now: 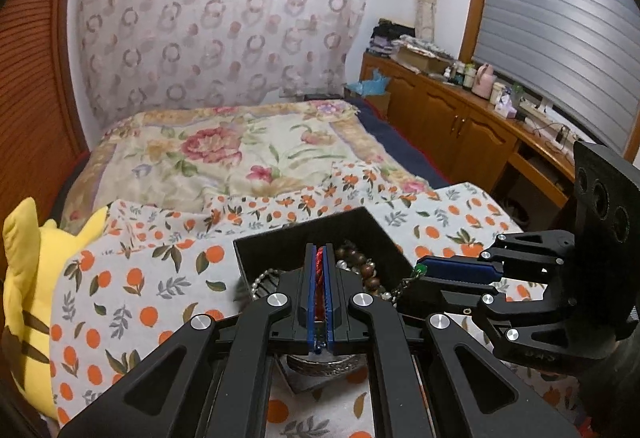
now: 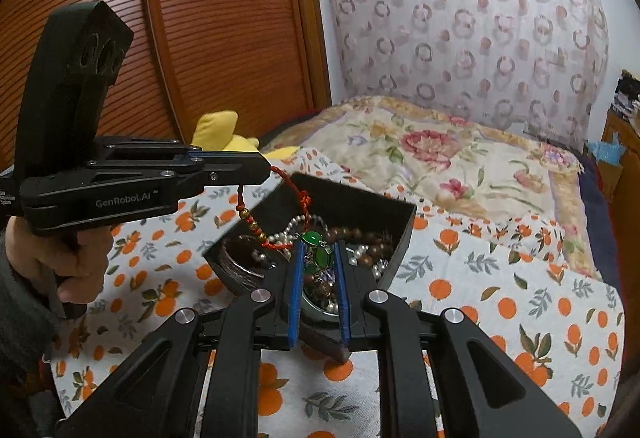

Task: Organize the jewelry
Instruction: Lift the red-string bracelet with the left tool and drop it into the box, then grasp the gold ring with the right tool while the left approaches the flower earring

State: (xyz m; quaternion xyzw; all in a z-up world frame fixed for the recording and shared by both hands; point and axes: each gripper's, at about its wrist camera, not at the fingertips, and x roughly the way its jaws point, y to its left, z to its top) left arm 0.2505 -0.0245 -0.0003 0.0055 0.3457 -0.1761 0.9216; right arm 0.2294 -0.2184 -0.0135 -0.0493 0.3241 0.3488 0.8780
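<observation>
Looking along the left gripper (image 1: 319, 258) in the left wrist view: blue pads pressed together on a red cord (image 1: 320, 270), which runs as a thin twisted strand down the narrow slit between them. Just beyond the tips, a black box (image 1: 344, 228), open on top, resting on an orange-print sheet (image 1: 132, 278) on the bed. Inside the box, brown wooden beads (image 1: 366, 270) in a heap at the right, a pearl string (image 1: 262, 278) at the left wall. Under the gripper body, part of a silver bangle (image 1: 328, 364). From the right side, the right gripper (image 1: 420, 270) reaching in level, with a green stone (image 1: 419, 269) at its tip and a short chain hanging below. At the left edge, a yellow plush (image 1: 28, 278).

Seen in the right wrist view: right gripper (image 2: 318, 254) over the box (image 2: 360, 203), jaws a little apart and clamped on a green pendant (image 2: 320, 252), two bright oval stones in silver settings, held above the tangle of beads (image 2: 360, 238) and pearls (image 2: 280, 236). Bangle (image 2: 240, 274) lying at the left corner of the box. Left gripper (image 2: 266, 167) entering from the left, level, fully closed on the cord (image 2: 298, 197); the cord drooping from its tip in a loop with a knot and small gold and red beads, down toward the box. Below the left gripper, a hand (image 2: 76, 258) wrapped around its handle, grey sleeve behind.
</observation>
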